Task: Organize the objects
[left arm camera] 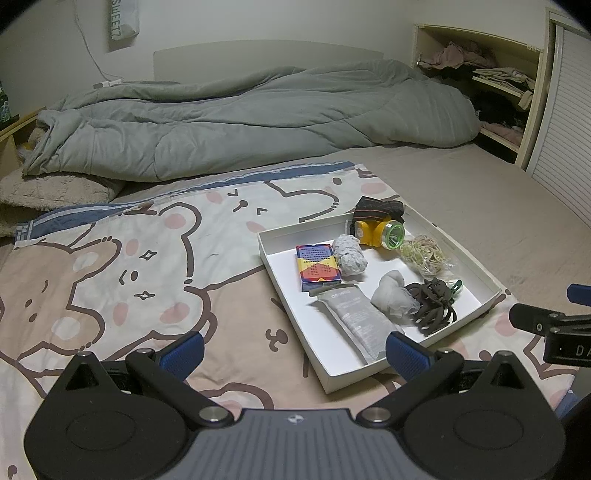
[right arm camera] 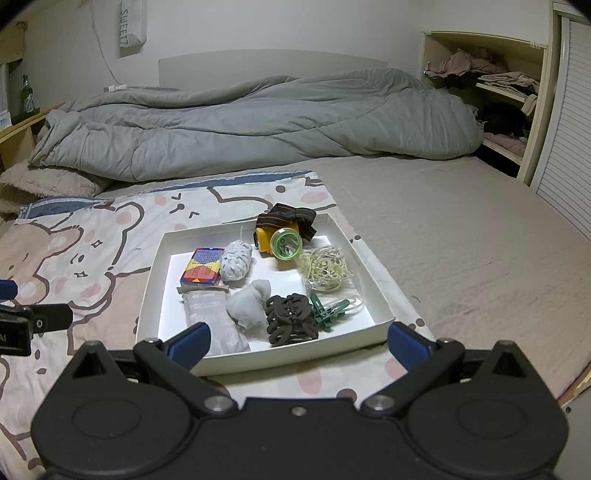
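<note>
Both our claws, left (left arm camera: pixel 293 349) and right (right arm camera: pixel 297 341), hang spread and empty. Just ahead of them on the bed, the white tray (right arm camera: pixel 369 258) already holds every item we see, headlamp (right arm camera: pixel 282 240) included; perhaps nothing remains outside.

The hanging bag (right arm camera: pixel 133 26) reads "SWEET7" (printed vertically, on the wall).

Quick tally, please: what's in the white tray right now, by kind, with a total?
Headlamp: 1
Card box: 1
Cloth bundles: 2
Grey pouch: 1
Rubber-band bag: 1
Brown hair-tie bunch: 1
Green clips: 1 cluster
Total: 8, all in the white tray
</note>
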Available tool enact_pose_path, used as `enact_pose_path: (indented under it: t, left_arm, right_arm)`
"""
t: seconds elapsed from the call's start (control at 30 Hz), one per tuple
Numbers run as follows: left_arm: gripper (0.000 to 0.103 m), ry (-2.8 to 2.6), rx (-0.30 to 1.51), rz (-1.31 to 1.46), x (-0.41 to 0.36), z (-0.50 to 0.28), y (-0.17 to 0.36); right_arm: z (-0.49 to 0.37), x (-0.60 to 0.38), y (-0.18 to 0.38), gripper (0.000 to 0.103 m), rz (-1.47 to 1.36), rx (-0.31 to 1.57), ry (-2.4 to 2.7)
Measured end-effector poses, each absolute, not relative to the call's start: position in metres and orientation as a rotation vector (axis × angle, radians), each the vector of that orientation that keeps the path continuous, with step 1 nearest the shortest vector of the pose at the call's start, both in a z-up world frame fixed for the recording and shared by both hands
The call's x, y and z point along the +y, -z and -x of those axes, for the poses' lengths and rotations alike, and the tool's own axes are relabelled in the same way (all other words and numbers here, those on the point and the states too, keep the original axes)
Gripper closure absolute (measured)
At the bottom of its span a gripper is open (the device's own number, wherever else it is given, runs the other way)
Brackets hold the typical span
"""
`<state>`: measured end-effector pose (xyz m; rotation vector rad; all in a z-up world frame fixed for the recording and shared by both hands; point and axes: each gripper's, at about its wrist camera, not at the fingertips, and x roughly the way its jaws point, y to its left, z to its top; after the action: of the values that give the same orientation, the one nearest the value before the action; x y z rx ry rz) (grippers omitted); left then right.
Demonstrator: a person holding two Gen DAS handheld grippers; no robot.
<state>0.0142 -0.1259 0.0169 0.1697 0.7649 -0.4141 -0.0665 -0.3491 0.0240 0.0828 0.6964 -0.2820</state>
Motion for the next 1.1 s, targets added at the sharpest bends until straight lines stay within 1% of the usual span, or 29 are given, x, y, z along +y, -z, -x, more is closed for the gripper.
enact_pose_path:
  t: [1.1]
  left_arm:
    - [0.0,0.416,0.766,-0.166,-0.1272,-0.0131,-0.0181]
  right_arm:
    - [0.0666,-0.3482,-0.0228,0.0,-0.079,0.7,0.281]
